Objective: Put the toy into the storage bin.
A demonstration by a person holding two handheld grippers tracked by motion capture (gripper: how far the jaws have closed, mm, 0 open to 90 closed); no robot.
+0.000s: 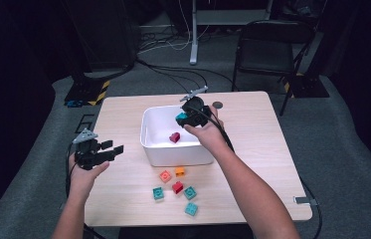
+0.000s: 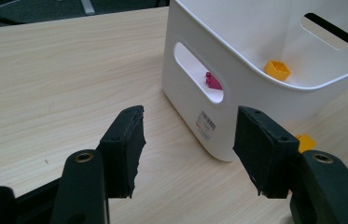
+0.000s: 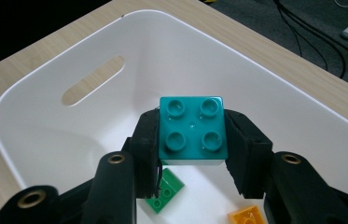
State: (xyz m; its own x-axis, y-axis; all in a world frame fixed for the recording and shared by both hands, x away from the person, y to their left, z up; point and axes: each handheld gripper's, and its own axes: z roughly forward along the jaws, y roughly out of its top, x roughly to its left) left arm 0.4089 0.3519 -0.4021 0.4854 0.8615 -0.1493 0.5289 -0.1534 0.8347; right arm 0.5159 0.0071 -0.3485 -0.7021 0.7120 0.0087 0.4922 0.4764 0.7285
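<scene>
Teal block [image 3: 192,130]: being clamped between the jaws of the right gripper [image 1: 189,115], hovering over the white bin [image 1: 149,130] at the 12 o'clock side of the table [image 1: 252,149]. Left gripper [image 2: 188,154]: resting at 9 o'clock, jaws standing wide, gripping nothing.

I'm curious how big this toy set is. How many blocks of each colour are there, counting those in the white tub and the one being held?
Teal or green blocks: 5
Orange blocks: 3
Red block: 1
Pink block: 1
Total: 10
</scene>
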